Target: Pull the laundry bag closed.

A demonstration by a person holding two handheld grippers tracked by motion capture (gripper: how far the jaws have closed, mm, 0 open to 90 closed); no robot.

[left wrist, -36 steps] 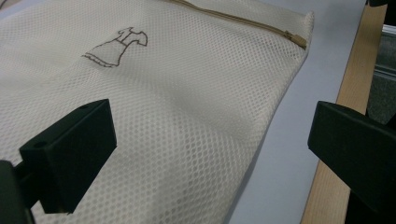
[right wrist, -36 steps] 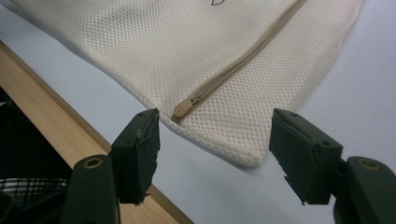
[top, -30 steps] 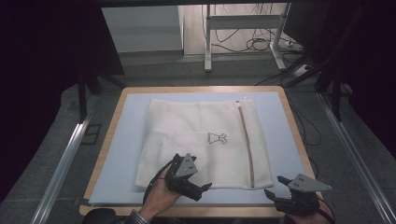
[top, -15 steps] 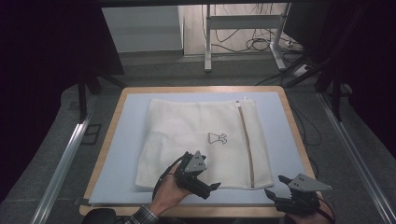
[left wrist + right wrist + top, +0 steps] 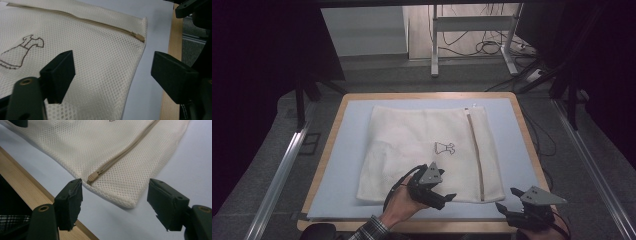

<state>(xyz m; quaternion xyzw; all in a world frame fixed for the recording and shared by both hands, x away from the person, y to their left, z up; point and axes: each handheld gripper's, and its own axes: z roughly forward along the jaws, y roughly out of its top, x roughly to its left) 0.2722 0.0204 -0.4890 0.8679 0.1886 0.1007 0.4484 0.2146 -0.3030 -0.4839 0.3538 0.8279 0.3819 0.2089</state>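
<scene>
- mesh laundry bag (image 5: pixel 422 150) lies flat on the bench (image 5: pixel 522 150), zipper (image 5: pixel 120 157) looks fully closed
- left gripper (image 5: pixel 447 196) hovers over its near edge, jaws apart
- right gripper (image 5: pixel 507 210) jaws apart too, nothing grabbed yet

A lab or test bay was suggested: a wood-edged table (image 5: pixel 326 165) was ringed by metal rails (image 5: pixel 279 172), loose cables (image 5: pixel 492 47) and dark screens (image 5: pixel 267 45).
</scene>
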